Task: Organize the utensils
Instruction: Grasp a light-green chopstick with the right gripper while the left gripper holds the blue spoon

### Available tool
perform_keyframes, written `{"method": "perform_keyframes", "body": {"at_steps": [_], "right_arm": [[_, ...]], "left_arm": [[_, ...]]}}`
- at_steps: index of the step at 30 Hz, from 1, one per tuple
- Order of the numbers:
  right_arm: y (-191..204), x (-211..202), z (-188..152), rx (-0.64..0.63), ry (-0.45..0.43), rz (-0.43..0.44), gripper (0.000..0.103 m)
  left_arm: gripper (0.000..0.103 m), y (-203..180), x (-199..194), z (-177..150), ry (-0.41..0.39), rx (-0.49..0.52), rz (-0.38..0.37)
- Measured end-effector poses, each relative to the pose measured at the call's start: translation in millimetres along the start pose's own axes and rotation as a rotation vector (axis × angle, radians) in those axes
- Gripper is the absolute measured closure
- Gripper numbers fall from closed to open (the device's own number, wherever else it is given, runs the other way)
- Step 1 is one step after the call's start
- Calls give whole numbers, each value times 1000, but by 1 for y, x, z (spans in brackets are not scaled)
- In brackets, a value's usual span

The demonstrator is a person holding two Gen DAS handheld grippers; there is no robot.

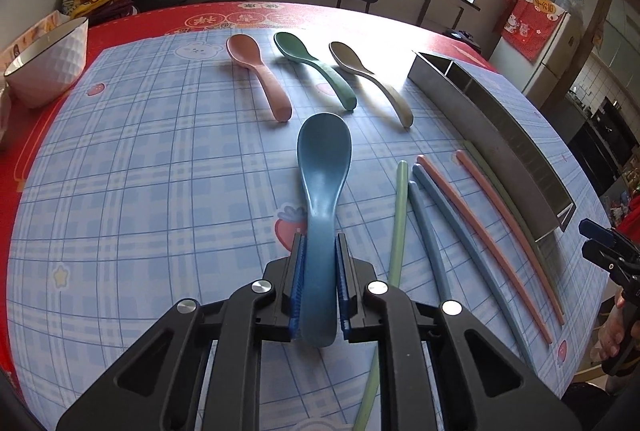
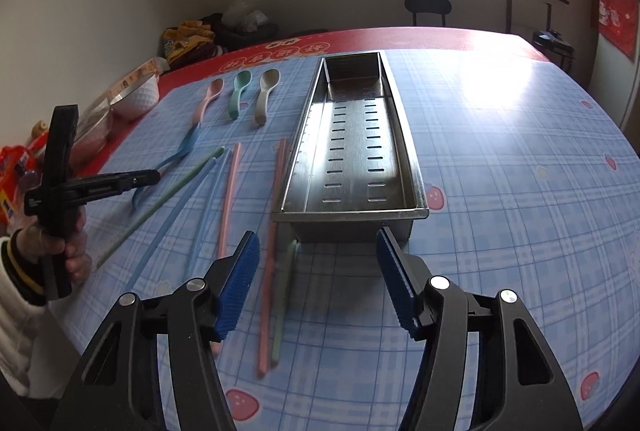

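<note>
1. While daylight floods the window behind, the left gripper (image 1: 320, 263) clamps its blue pads on the handle of a blue spoon (image 1: 322, 183), whose bowl points away over the blue checked tablecloth (image 1: 140, 171).
2. Beyond the held spoon, a pink spoon (image 1: 258, 75), a green spoon (image 1: 316, 69) and a beige spoon (image 1: 370, 81) lie side by side on the cloth, bowls toward the window.
3. Several chopsticks (image 1: 476, 243) in green, blue and pink lie loose on the cloth between the spoons and a long steel tray (image 2: 352, 151).
4. Seen from the right wrist, the perforated tray holds nothing, with a small compartment divided off at its far end.
5. Its pads parted and gripping nothing, the right gripper (image 2: 318, 283) hovers just before the tray's near end.
6. A white bowl (image 1: 48, 61) stands at the cloth's edge, well apart from the utensils.
</note>
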State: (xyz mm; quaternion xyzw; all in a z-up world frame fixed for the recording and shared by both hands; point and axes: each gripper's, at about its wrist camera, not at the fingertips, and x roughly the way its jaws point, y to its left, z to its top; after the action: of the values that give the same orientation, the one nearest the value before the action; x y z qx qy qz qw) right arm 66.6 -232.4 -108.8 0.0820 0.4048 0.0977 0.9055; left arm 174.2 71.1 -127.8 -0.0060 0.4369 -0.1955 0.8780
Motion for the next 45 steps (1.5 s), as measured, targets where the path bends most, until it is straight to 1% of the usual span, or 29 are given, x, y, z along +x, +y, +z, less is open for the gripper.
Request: {"method": "perform_keyframes", "body": {"at_steps": [1,2,4,5,7,10,16,20,23,24,28,32,35,38,39,45], "right_arm": [[1,2,-2,-4,13,2,65],[2,3,-4,-10,23,5,67],[7,7,-8,-24,42,14,76],[9,9,-9,-29,50,14,78],[11,16,-13,-26,70,13,86],[10,26,-13,-3,93,8,92],[15,37,-5,18,110,12,93],[20,47,-3,9,135,-6,93],[24,47,-3,-19,135,-28,94],[24,46,-4,-26,138,-32,97],[24,38,-12,-35,157,-17,98],[23,23,-27,-32,205,14,98],[23,14,-34,-27,231,11,97],[22,15,-30,-16,208,-6,97],[22,17,-28,-17,200,-14,95],[21,35,-13,-18,180,-28,95]], "left_arm": [[89,-2,-1,-1,-7,6,17],[89,-3,-2,-2,-14,13,37],[89,-6,-5,-4,-32,30,63],[89,-7,-5,-4,-35,40,74],[89,-10,-5,-4,-38,59,86],[89,-8,-3,-4,-33,49,91],[89,0,-2,-4,-35,10,73],[89,-1,-3,-5,-39,12,77],[89,0,-3,-5,-37,5,70],[89,0,-3,-5,-36,3,68],[89,0,-3,-6,-35,9,69],[89,-1,-3,-5,-34,16,70],[89,0,-2,-5,-34,10,60],[89,2,-2,-4,-32,5,51],[89,2,-2,-4,-32,6,51],[89,0,-2,-5,-32,16,60]]}}
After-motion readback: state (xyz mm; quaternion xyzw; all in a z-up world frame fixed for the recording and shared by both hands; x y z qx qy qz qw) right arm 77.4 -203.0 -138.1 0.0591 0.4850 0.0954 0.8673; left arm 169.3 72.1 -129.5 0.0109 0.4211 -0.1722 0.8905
